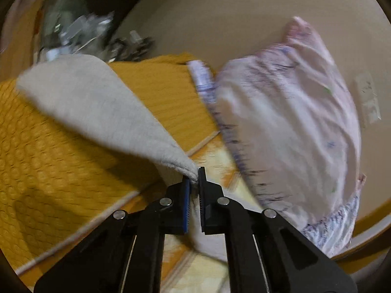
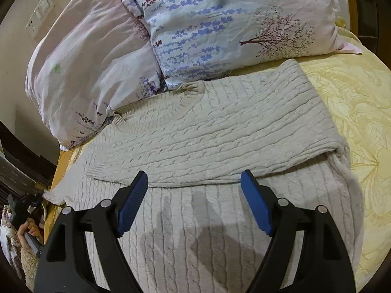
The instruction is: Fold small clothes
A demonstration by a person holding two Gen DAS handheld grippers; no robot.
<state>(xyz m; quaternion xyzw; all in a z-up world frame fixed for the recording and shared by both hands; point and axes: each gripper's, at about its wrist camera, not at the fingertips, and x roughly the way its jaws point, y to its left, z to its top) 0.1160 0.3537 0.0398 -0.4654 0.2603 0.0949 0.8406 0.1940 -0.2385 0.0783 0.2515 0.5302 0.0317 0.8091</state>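
Observation:
A cream cable-knit sweater (image 2: pixel 207 131) lies flat on the yellow bed sheet (image 2: pixel 354 112), one sleeve folded across its chest. My right gripper (image 2: pixel 194 183) is open and empty, hovering just above the sweater's lower body. My left gripper (image 1: pixel 194 180) is shut on a corner of the sweater (image 1: pixel 97 102), which stretches up and to the left from the jaws. The left wrist view is blurred. The left gripper also shows far left in the right wrist view (image 2: pixel 22 207), at the sweater's stretched-out end.
Two floral pillows (image 2: pixel 220 29) lie along the head of the bed, touching the sweater's collar side. A mustard quilted blanket (image 1: pixel 48 158) covers the bed's edge. A wall switch plate (image 2: pixel 40 12) is on the beige wall. Cluttered items (image 1: pixel 80 29) lie beyond the bed.

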